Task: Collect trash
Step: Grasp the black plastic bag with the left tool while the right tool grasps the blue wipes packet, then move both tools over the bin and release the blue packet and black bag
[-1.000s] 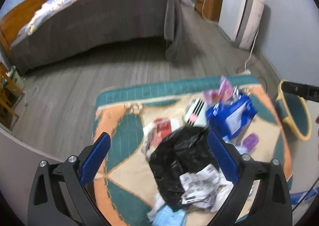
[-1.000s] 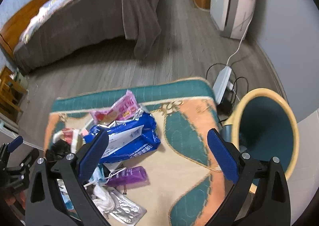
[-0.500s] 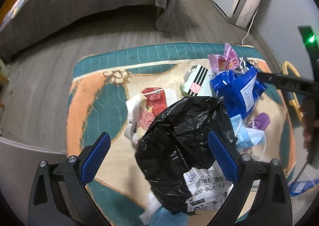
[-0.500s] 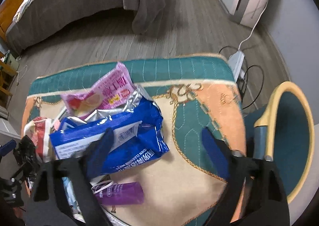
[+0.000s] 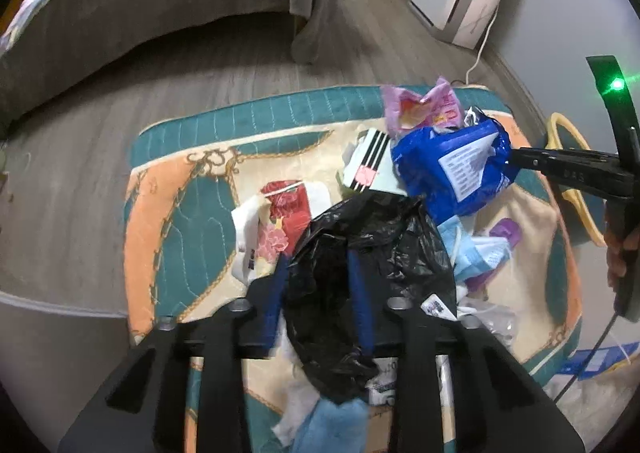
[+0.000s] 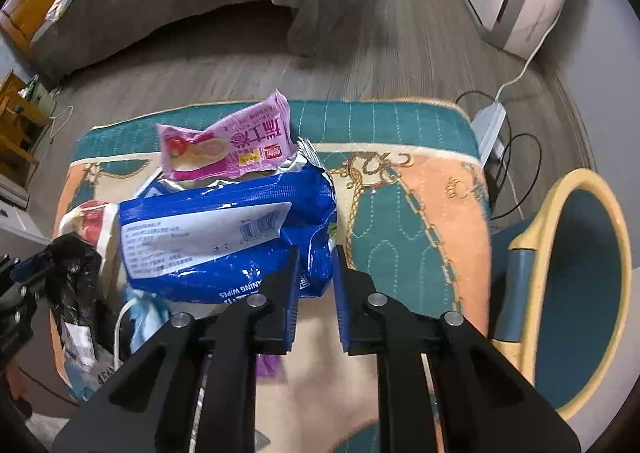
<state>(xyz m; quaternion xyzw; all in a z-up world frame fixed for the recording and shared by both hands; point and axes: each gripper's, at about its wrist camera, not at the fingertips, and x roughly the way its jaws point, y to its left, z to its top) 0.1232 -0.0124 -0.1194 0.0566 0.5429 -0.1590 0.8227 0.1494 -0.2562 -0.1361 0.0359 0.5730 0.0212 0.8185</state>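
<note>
Beside the bin (image 6: 576, 289), litter crowds my rug (image 6: 420, 213). I'm closing my left gripper (image 5: 316, 289) on the black bag (image 5: 360, 253) and my right gripper (image 6: 316, 285) on the blue pack's (image 6: 224, 237) corner; each should bite deep before lifting.

The right tool (image 6: 316, 273) is closing on the blue wipes pack (image 6: 224, 241) on the rug (image 6: 400, 221).

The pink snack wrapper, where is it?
In the right wrist view the pink snack wrapper lies left of centre on the rug's far edge, just behind the blue wipes pack.
</note>
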